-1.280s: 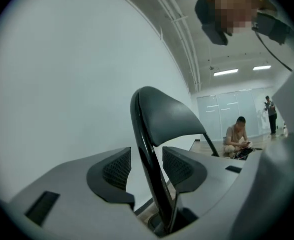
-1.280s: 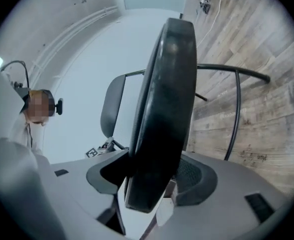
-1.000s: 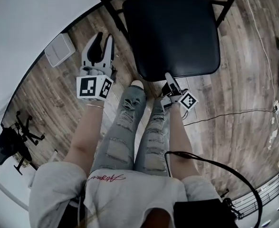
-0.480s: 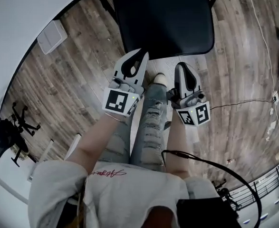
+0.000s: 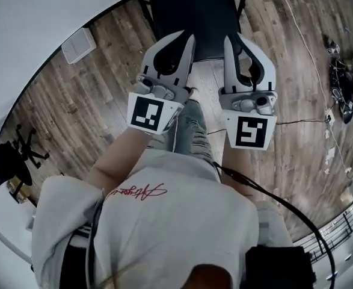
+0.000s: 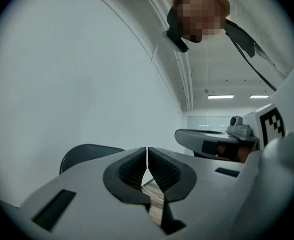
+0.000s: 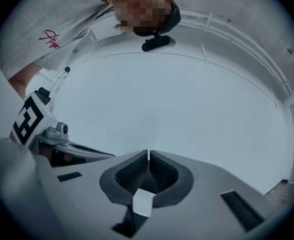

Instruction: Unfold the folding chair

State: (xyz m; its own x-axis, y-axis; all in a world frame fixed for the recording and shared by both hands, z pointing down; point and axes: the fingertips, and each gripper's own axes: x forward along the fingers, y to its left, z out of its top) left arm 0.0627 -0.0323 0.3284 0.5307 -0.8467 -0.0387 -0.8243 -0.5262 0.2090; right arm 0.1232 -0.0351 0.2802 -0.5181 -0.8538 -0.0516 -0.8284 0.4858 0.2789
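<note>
Both jaw pairs closed, empty, aloft

Holding left gripper [image 5: 187,40] and right gripper [image 5: 232,40] side by side, pointing level; viewing folding chair [image 5: 200,17] ahead and below, seemingly standing fully unfolded; judging neither hand nearer.

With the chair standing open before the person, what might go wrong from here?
The thin cable on the floor lies near the person's legs, so a step might snag it. The chair looks open, but neither the left gripper nor the right gripper, both shut and empty, steadies it; it might fold back.
</note>
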